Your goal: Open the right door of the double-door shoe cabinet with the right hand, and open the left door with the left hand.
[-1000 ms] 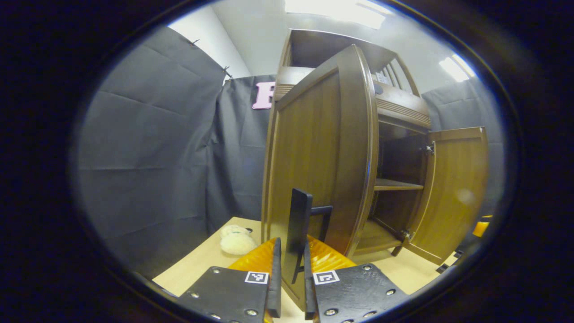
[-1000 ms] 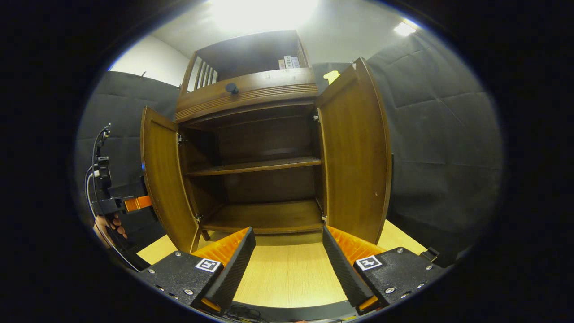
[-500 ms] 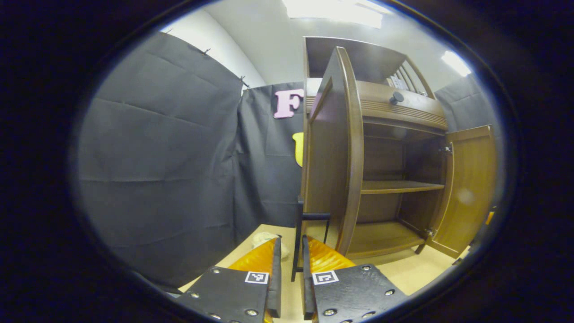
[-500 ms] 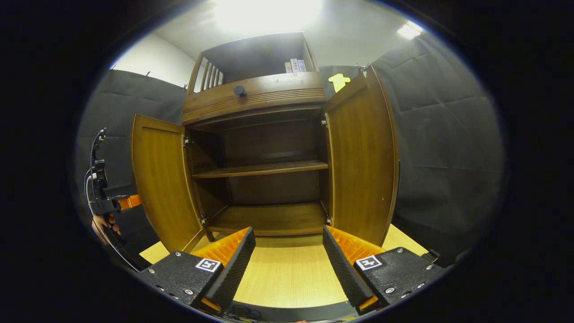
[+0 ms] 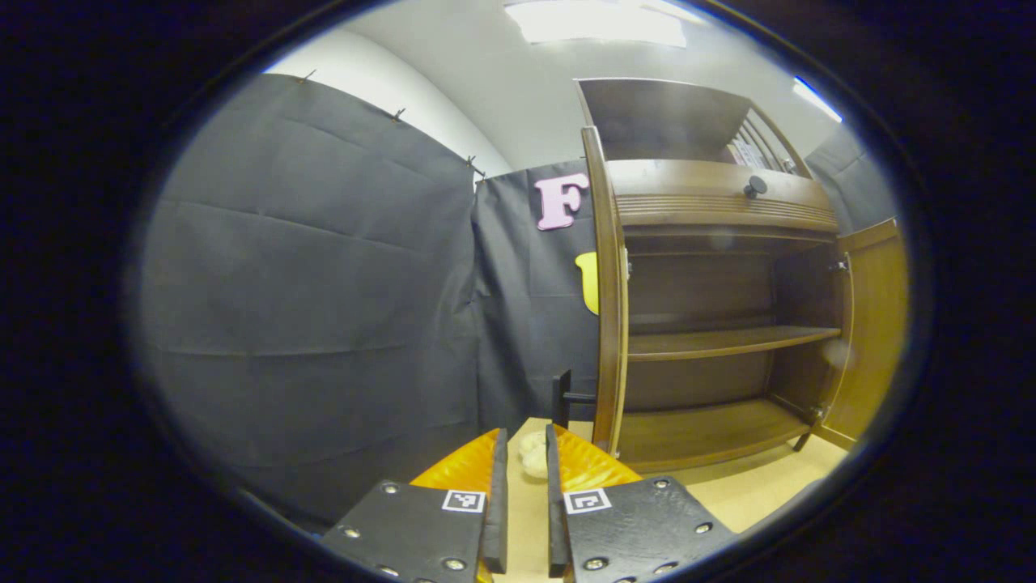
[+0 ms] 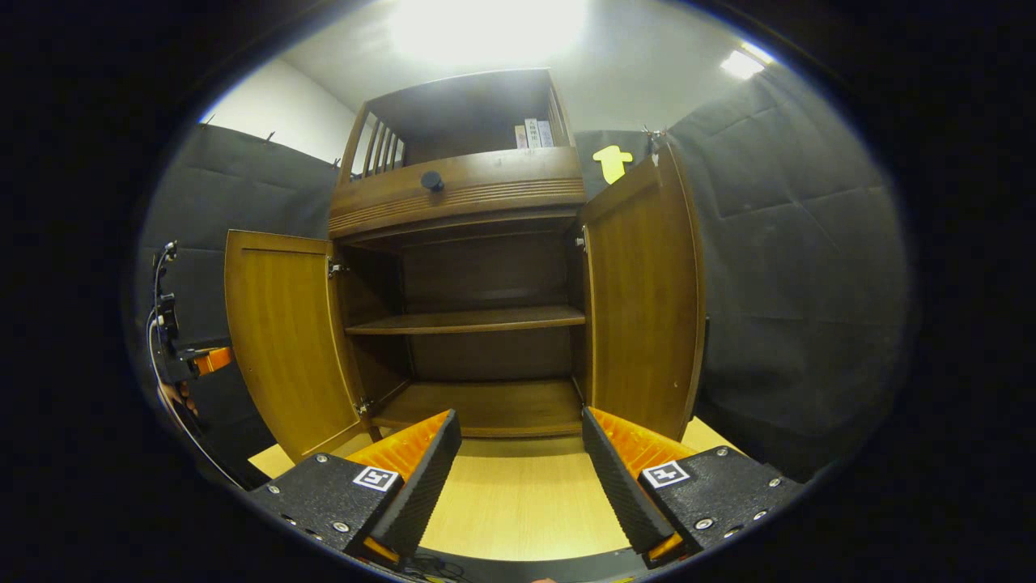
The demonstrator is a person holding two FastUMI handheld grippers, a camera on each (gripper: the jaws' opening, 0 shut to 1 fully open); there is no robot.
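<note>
Cabinet (image 6: 457, 194) stands on the worktop (image 6: 518, 502) with both doors open: left door (image 6: 279, 340), right door (image 6: 643, 291). Left gripper (image 5: 522, 502) has its jaws nearly closed on nothing, short of the handle (image 5: 562, 397). Right gripper (image 6: 522, 474) has jaws released wide.

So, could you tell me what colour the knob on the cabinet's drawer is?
The knob is black, clearest in the right gripper view.
</note>
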